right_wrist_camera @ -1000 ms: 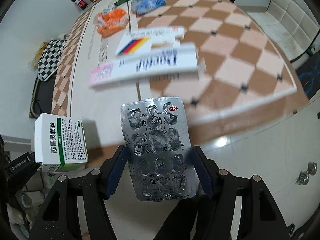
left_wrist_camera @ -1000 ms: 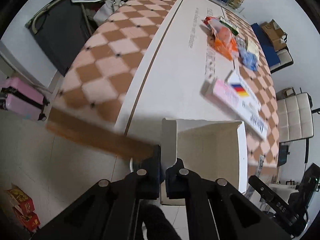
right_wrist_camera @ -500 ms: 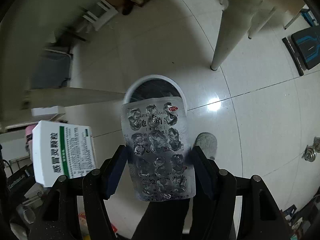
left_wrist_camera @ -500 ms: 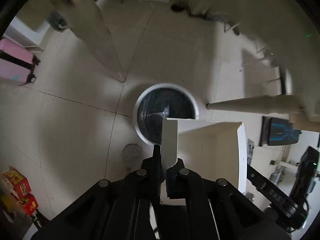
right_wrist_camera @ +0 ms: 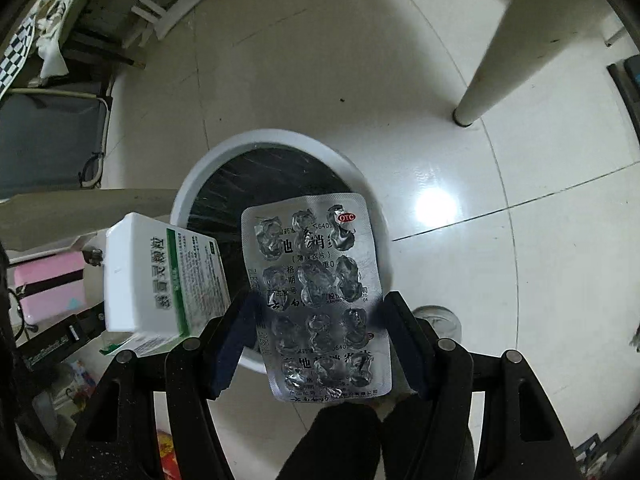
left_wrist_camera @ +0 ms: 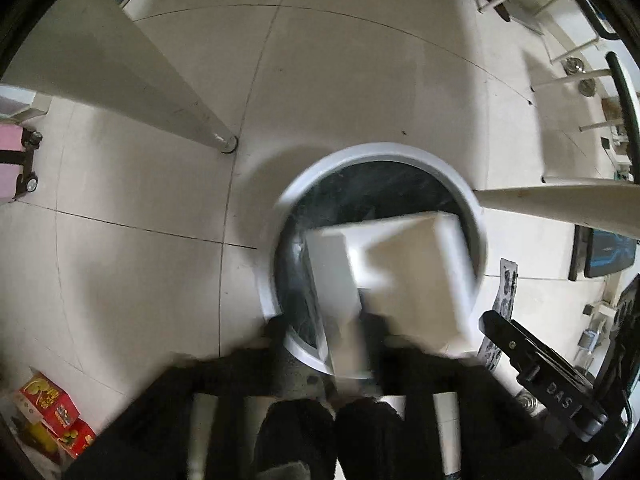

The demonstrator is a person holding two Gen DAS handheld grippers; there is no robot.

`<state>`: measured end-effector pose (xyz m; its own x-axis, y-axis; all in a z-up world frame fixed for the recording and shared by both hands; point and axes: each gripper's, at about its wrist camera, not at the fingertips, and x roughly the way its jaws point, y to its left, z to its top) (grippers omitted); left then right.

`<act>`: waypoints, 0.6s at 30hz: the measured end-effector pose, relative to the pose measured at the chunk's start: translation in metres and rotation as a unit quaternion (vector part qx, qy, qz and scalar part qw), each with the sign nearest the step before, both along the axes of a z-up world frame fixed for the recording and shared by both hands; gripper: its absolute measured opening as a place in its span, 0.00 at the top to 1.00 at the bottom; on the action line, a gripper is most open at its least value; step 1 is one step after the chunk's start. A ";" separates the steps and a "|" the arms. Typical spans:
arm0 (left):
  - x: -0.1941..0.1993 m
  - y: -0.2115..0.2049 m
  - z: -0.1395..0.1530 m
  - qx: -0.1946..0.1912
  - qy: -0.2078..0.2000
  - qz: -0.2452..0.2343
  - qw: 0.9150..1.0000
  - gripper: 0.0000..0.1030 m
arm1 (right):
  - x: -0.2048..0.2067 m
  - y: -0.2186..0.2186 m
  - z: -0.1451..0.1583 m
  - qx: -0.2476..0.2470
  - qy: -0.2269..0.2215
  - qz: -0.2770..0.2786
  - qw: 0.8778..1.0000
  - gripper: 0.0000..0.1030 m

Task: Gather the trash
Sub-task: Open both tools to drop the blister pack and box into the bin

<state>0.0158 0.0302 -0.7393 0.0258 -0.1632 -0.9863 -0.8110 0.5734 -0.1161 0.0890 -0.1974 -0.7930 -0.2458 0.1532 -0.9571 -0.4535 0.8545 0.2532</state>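
Left hand-held gripper (left_wrist_camera: pixel 332 332) jaws opening – white box (left_wrist_camera: pixel 396 276) between them, over bin (left_wrist_camera: pixel 376 156), frame centre; right hand-held gripper (right_wrist_camera: pixel 320 312) clamped on blister pack (right_wrist_camera: pixel 316 292).

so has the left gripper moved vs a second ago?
Yes. The left gripper has dropped from the table's edge to just above the trash bin. Its jaws are opening, with the white box blurred between them.

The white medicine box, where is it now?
In the left wrist view the white medicine box is between the opening jaws of the left tool, directly above the round bin, beside the table leg.
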 end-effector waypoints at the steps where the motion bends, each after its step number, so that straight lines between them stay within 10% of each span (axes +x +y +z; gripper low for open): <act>1: -0.004 -0.003 0.004 0.002 -0.003 0.003 1.000 0.09 | 0.001 0.000 -0.008 0.000 0.005 0.003 1.000 0.33; 6: -0.021 -0.004 0.022 0.038 0.007 -0.002 0.999 0.05 | -0.004 0.009 -0.028 0.010 0.028 0.007 1.000 0.06; 18: -0.040 -0.017 0.086 0.112 0.031 -0.058 0.991 0.05 | -0.023 0.004 0.045 -0.039 -0.066 0.067 0.995 0.04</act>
